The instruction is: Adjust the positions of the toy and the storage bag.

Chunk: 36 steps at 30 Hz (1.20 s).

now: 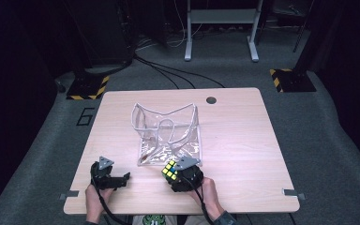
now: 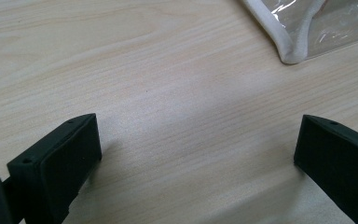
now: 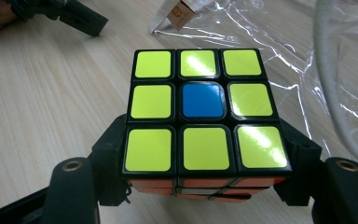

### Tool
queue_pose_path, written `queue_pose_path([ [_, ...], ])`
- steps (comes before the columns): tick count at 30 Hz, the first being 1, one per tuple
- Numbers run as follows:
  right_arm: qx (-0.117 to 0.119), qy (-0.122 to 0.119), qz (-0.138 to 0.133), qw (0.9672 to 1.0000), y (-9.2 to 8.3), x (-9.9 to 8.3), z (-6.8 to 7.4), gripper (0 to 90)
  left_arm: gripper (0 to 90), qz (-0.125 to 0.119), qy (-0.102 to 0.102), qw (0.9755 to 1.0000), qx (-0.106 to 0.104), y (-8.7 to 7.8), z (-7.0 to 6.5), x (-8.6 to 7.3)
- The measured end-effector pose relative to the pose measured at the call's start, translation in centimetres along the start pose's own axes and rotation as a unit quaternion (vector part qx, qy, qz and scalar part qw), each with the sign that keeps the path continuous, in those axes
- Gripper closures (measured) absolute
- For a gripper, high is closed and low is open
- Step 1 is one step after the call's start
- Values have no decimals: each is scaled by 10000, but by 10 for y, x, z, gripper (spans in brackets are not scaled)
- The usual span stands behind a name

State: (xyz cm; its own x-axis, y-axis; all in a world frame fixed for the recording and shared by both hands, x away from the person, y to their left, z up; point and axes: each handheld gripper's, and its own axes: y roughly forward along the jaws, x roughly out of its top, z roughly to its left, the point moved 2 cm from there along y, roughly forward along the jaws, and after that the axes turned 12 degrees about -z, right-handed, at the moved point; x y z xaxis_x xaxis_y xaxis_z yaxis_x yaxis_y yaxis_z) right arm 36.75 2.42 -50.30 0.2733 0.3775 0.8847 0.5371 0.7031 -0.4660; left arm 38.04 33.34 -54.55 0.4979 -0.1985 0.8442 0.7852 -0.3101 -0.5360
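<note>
1. Where the high view meets its left edge, the left claw (image 1: 122, 178) rests low on the bench (image 1: 243, 140) near the front edge, held by the person's left hand (image 1: 93, 197); a grey three-cornered plate sits on top of it.
2. In the left gripper view, the left claw (image 2: 196, 154) has its two black jaws spread wide, with bare light wood between them; nothing is gripped or touched by the pads. A white-edged corner of the clear plastic bag (image 2: 307, 32) lies ahead at upper right, well apart from the jaws.
3. At the bench's middle, the clear plastic bag (image 1: 168, 133) lies crumpled and partly open, its white trim (image 1: 143, 119) outlining the rim.
4. Just in front of the bag's near edge, the right claw (image 1: 171, 172) holds the puzzle cube (image 1: 170, 169), carried by the person's right hand (image 1: 211, 194).
5. In the right gripper view, the right claw (image 3: 205, 161) stands partly open, its jaws clamped against the two opposite sides of the puzzle cube (image 3: 200, 116). The cube's upper face shows yellow-green tiles around a blue centre; an orange-red face shows below.
6. To the right of the cube, the bag's clear film (image 3: 317, 93) lies on the bench; whether the cube touches it cannot be told.
</note>
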Motion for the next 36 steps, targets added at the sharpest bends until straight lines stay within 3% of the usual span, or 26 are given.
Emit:
queue_pose_path([
  [9,-132,27,117,9998,-12,-10,-10,333,5,-1,-6,10000,2,0,0,0],
  [25,-455,313,253,9982,-38,-30,-30,332,5,-32,-49,10000,5,0,-1,0],
  [36,-604,388,317,9969,-41,-40,-37,332,6,-29,-37,10000,12,0,0,0],
])
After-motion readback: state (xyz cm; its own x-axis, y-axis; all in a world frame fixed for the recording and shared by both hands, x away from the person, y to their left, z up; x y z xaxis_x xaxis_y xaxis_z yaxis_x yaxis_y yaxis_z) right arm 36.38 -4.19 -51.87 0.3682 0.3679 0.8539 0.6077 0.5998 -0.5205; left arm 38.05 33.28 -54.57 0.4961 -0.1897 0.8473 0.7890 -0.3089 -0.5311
